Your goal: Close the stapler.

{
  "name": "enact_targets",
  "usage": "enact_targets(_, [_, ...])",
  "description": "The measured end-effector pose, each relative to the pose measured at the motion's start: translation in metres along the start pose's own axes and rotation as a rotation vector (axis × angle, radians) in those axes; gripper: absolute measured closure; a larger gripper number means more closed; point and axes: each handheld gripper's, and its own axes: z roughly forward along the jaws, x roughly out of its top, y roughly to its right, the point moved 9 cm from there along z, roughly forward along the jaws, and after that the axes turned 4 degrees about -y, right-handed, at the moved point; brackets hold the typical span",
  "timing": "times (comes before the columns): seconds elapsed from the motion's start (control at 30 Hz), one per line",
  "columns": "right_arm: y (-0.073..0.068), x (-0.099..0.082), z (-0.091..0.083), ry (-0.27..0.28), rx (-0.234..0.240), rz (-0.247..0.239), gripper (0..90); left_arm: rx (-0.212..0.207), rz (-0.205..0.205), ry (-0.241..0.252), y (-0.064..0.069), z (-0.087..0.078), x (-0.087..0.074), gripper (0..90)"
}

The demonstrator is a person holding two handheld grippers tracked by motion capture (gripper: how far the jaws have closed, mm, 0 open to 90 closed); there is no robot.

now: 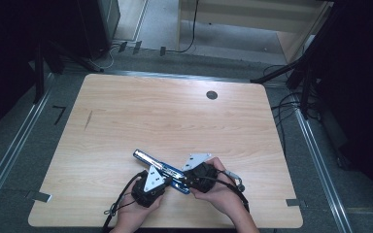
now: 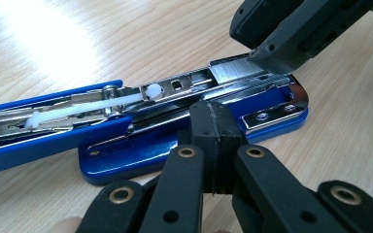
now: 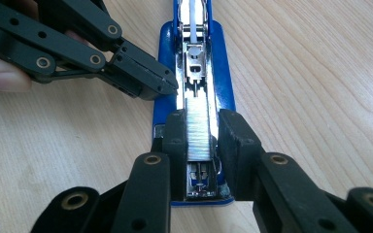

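Observation:
A blue stapler [image 1: 158, 166] lies flipped open on the wooden table [image 1: 175, 111], its metal magazine facing up. A strip of silver staples [image 3: 198, 133] sits in the front end of the magazine channel. My right gripper [image 3: 204, 122] straddles that end, one jaw on each side of the strip. The left pad lies against the rail and a thin gap shows at the right pad [image 3: 233, 131]. My left gripper [image 2: 214, 127] is shut, with its joined tips resting against the side of the stapler's blue base [image 2: 126, 153]. A white pusher rod [image 2: 102, 103] lies along the opened arm.
Both hands come in at the table's near edge, with black cables [image 1: 119, 201] trailing from the grippers. A round dark grommet [image 1: 211, 95] sits near the far edge. Cables and stands line the floor around the table.

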Motion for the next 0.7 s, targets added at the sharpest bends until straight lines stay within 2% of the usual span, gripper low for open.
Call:
enact_targets(0.1, [0.0, 0.001, -0.002, 0.02, 0.006, 0.012, 79.4, 0.0, 0.0, 0.0, 0.0, 0.0, 0.0, 90.0])
enact_targets(0.23, [0.001, 0.005, -0.002, 0.057, 0.003, 0.043, 89.9, -0.001, 0.0, -0.001, 0.0, 0.0, 0.0, 90.0])
enact_targets(0.4, [-0.001, 0.011, 0.008, 0.074, 0.001, 0.037, 90.0, -0.001, 0.0, -0.001, 0.0, 0.0, 0.0, 90.0])
enact_targets(0.53, [-0.002, 0.019, 0.012, 0.117, 0.01, 0.062, 90.0, -0.001, 0.001, -0.004, 0.0, 0.0, 0.0, 90.0])
enact_targets(0.7, [-0.002, 0.019, 0.016, 0.108, 0.009, 0.063, 90.0, -0.001, 0.003, -0.004, 0.0, 0.0, 0.0, 90.0])
